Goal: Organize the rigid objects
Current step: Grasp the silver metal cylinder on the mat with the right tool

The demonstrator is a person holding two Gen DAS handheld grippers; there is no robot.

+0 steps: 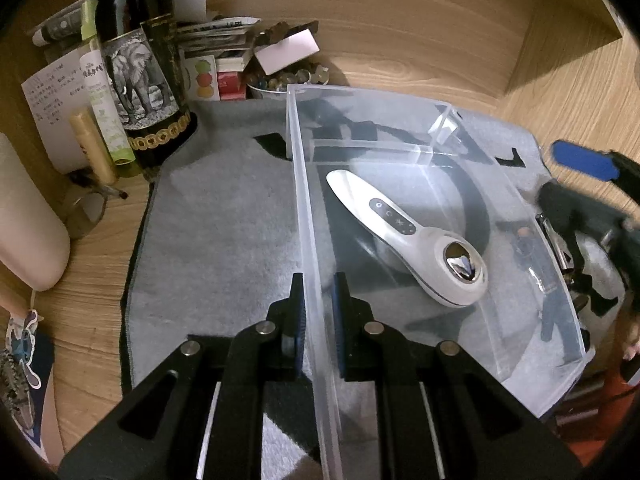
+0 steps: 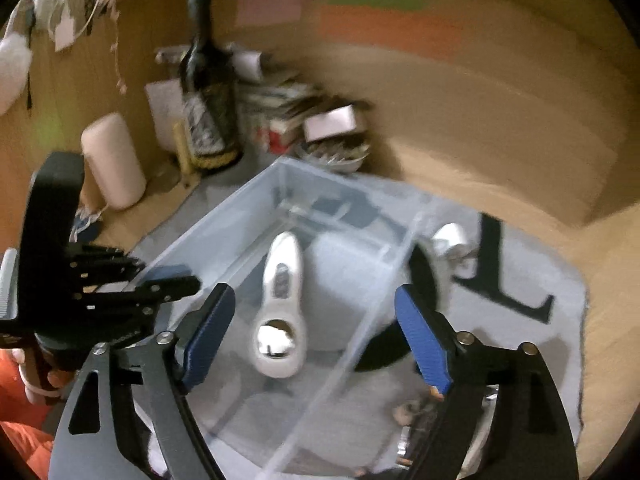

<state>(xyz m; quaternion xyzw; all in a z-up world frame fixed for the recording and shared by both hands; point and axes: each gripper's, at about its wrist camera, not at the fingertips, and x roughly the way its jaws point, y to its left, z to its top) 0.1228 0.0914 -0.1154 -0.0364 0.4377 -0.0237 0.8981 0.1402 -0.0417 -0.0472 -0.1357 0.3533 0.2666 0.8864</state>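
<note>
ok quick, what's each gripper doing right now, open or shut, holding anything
Left gripper: shut on the wall of the clear plastic box.
Right gripper: open, holding nothing, above the white handheld device in the box.

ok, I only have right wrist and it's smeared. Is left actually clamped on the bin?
Observer: Yes. The left gripper has a pad on each side of the bin wall, both against it.
Operator: Massager lying flat?
Observer: Yes. The massager lies flat in the big compartment, with its buttons and chrome head facing up.
Operator: Anything in the back compartments?
Observer: Nothing that I can see behind the divider, only the mat's black print showing through.
</note>
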